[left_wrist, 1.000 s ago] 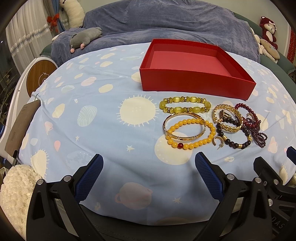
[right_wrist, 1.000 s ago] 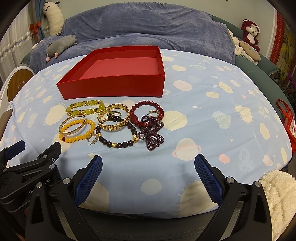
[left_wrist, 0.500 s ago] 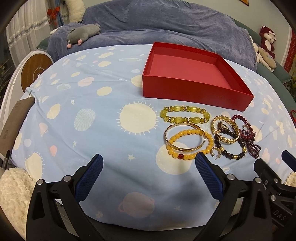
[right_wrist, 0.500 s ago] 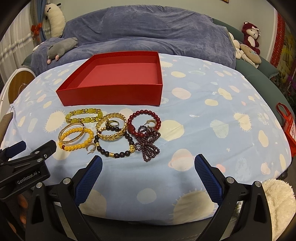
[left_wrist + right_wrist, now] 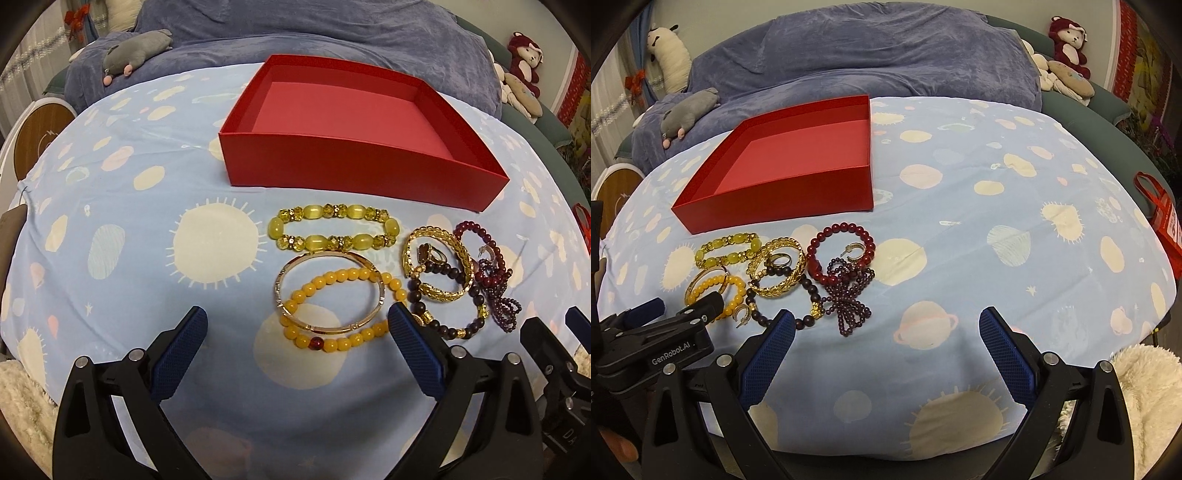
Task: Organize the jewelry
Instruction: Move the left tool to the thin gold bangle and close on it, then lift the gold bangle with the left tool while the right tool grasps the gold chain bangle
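Your left gripper (image 5: 295, 325): jaws spread wide, holding nothing, low over the yellow bead bracelet (image 5: 341, 306) and gold bangle (image 5: 328, 291) | your right gripper (image 5: 886, 325): jaws wide, empty, just right of the jewelry cluster (image 5: 783, 273) | red box (image 5: 354, 162): open, beyond the jewelry | all on the patterned blue sheet (image 5: 997, 221).

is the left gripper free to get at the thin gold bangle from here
Probably yes: the left gripper is open right before the gold bangle, nothing between. But the bangle overlaps the orange bead bracelet, which may snag.
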Motion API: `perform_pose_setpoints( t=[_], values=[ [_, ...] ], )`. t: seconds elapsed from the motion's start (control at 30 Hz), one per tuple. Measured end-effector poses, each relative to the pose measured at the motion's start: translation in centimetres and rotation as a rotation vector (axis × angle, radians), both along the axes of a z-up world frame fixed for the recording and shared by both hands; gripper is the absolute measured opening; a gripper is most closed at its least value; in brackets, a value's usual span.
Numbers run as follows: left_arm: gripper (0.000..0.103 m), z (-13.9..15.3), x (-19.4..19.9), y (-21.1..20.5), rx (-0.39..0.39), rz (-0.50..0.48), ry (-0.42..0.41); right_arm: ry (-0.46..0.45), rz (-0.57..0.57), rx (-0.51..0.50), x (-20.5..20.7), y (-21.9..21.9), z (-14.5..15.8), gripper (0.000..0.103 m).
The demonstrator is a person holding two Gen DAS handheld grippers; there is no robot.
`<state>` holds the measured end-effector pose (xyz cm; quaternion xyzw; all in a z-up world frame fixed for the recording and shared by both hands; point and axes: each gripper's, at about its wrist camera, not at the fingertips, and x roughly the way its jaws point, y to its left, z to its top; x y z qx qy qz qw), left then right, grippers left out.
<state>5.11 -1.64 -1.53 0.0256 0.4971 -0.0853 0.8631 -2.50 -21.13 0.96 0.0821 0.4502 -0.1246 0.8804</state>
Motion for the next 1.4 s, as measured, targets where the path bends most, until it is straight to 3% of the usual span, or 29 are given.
perform_pose_setpoints(
  t=[0.07,0.37,0.63,0.9,1.2,1.4],
  values=[
    [0.088,-0.2,0.2,-0.3,-0.005,-0.011,0.010,0.004,-0.006,0.002,0.1,-0.2,-0.1,0.096],
    [0.059,0.3,0.5,-0.5,-0.051,-0.027,-0.006,0.006,0.010,0.006,0.2,0.1,-0.1,0.096],
    [0.059,1.6,0.3,0.1,-0.081,-0.033,-0.045,-0.006,0.048,-0.012,0.3,0.8,0.5,0.096],
    [0.059,3.2,0.4,3.3,-0.039,0.049,-0.083,-0.001,0.143,0.019,3.2,2.8,1.3,0.096],
    [0.059,2.8,0.7,5.3,-0.052,0.089,-0.075,0.050,0.221,0.061,7.3,5.7,-0.1,0.075],
    [0.059,2.5,0.6,5.1,-0.054,0.079,-0.075,0.085,0.220,0.036,8.7,6.8,-1.7,0.061]
  ],
)
